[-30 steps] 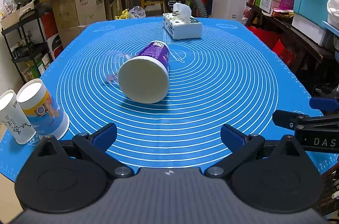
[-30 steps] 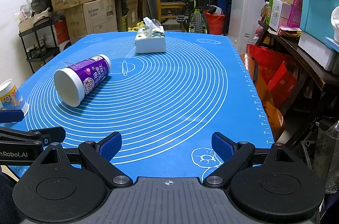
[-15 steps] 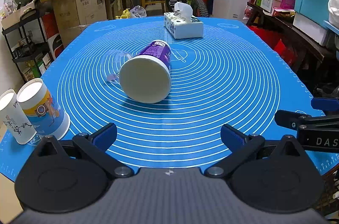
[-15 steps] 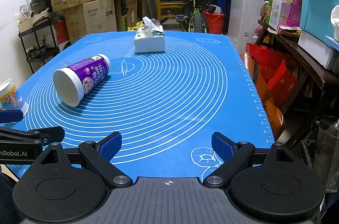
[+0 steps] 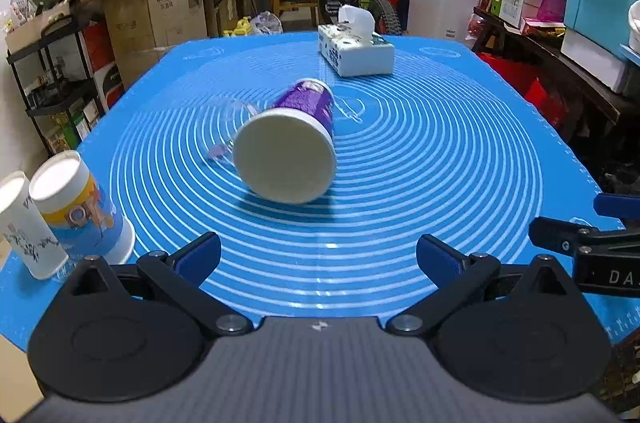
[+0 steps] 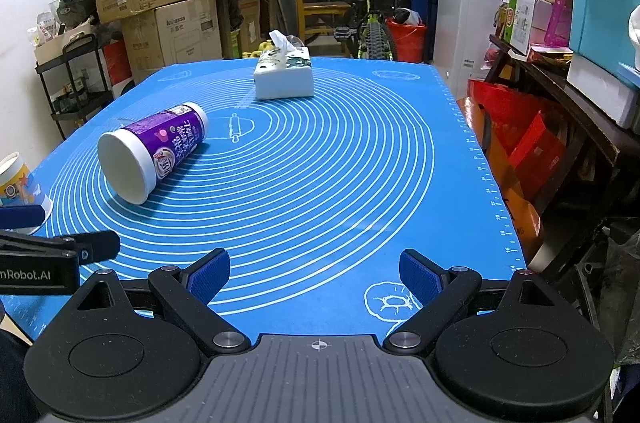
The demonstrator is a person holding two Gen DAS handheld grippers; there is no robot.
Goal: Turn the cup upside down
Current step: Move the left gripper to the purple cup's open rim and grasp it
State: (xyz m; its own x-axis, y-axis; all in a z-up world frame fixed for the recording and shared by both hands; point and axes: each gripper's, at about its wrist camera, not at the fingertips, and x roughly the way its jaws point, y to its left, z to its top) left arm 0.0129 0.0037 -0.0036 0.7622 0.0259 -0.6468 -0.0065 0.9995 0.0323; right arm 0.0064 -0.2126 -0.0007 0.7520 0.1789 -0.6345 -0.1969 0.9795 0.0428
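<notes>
Purple cup [image 5: 294,139] lying on its side near the middle of the blue mat [image 5: 440,151] on the table, wide white end toward the cameras, narrow end toward the tissue box [image 5: 356,53]. Whether the near end is the open mouth or a closed face cannot be told. A clear cup [image 5: 228,123] lies just beside it on its left, faint and blurred. Two more cups [image 5: 60,215] stand inverted at the mat's left edge.

Left claw [image 5: 318,257]: spread, holding nothing, facing the purple cup and well short of it. Right claw [image 6: 314,275]: spread, holding nothing, with the cup [image 6: 154,153] far to its left.

Step in hand, as judged: approach and grasp. The left claw looks better placed. A grip across the body at mid-length, fingers on opposite sides, should stop the cup rolling away; squeeze lightly, since thin walls may buckle. Lift clear of the clear cup before turning, then set the wide end flat on the mat.

Legible writing: "nRobot.AI" on the left gripper seen in the right view; "DA" on the right gripper seen in the left view. Cup label print is Chinese, too small to read.
</notes>
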